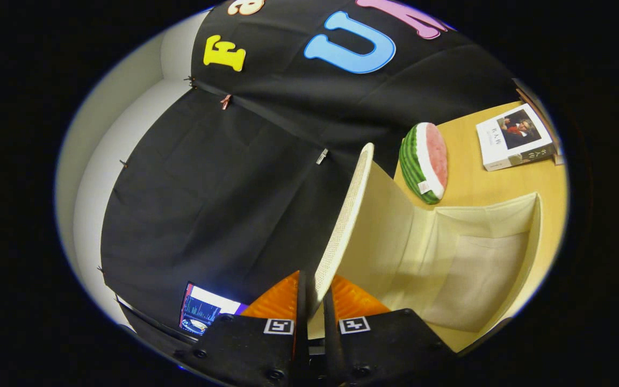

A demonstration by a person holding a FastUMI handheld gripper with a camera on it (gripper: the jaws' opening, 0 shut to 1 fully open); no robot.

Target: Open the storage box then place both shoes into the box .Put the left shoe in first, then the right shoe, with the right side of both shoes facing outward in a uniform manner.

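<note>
Two fingers of hand-held gripper (314,301) pinching lid (342,226) — storage box (476,269) beyond

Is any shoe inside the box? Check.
No: the open storage box shows bare lining, its lid pinched in the gripper.

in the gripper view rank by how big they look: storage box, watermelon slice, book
1. storage box, lid pinched in the tool; largest, though also nearest
2. watermelon slice
3. book; close to the slice, and farther off, so unsure
</note>
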